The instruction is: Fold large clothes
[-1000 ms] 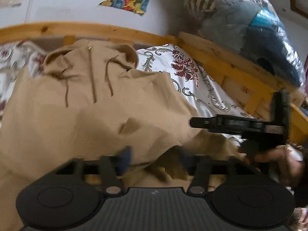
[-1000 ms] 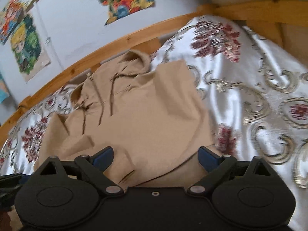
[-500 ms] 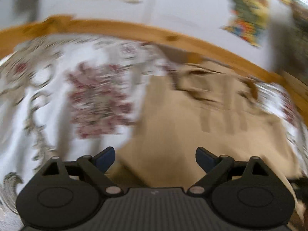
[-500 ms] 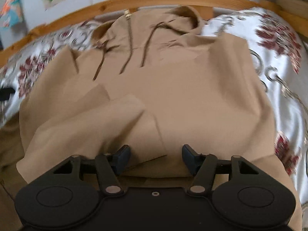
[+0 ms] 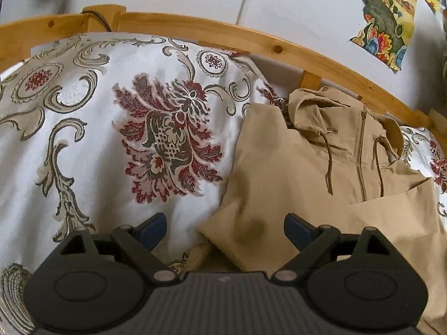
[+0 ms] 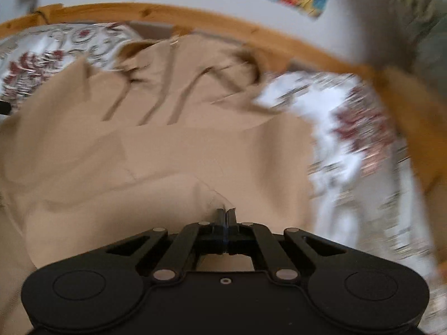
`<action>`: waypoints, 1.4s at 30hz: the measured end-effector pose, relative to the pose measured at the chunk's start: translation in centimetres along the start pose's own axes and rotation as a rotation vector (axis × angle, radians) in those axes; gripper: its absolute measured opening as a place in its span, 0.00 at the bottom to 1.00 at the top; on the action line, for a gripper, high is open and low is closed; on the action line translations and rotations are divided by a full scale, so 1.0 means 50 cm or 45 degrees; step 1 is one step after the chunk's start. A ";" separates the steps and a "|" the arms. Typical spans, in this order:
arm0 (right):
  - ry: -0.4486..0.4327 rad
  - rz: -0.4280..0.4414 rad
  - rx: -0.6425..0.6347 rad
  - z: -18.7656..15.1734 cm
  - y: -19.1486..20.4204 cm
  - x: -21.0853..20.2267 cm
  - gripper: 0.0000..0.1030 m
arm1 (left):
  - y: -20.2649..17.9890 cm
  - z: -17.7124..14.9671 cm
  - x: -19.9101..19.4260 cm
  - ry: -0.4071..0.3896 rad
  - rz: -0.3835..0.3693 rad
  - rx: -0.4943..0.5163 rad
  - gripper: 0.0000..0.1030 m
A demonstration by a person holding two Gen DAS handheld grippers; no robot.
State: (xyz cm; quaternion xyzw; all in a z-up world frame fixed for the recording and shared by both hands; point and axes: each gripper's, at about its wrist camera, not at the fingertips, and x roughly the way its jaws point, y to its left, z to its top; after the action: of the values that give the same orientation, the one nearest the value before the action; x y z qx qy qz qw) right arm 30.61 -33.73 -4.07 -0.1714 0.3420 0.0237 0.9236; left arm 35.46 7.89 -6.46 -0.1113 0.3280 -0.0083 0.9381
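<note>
A tan hooded jacket with a zip and drawstrings lies on a floral bedspread, hood toward the wooden rail. My left gripper is open and empty, just above the jacket's near left corner. In the blurred right wrist view, my right gripper is shut on a fold of the tan jacket at its near edge, with the cloth puckered at the fingertips.
A wooden bed rail runs along the far side, with a white wall and colourful pictures behind it. The bedspread also shows right of the jacket in the right wrist view. The rail bends round the right side.
My left gripper let go of the jacket, opened and swung left to its left corner. My right gripper closed from open onto the jacket's near edge and is moving.
</note>
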 end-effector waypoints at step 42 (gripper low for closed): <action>0.151 -0.132 0.119 -0.056 -0.026 0.051 0.00 | -0.004 -0.023 0.043 0.036 0.118 0.008 0.14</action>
State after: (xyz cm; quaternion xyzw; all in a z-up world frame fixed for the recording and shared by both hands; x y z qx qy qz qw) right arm 31.03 -36.10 -7.30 -0.1467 0.3876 -0.0503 0.9087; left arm 36.45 7.27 -8.62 -0.0929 0.3461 0.0325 0.9330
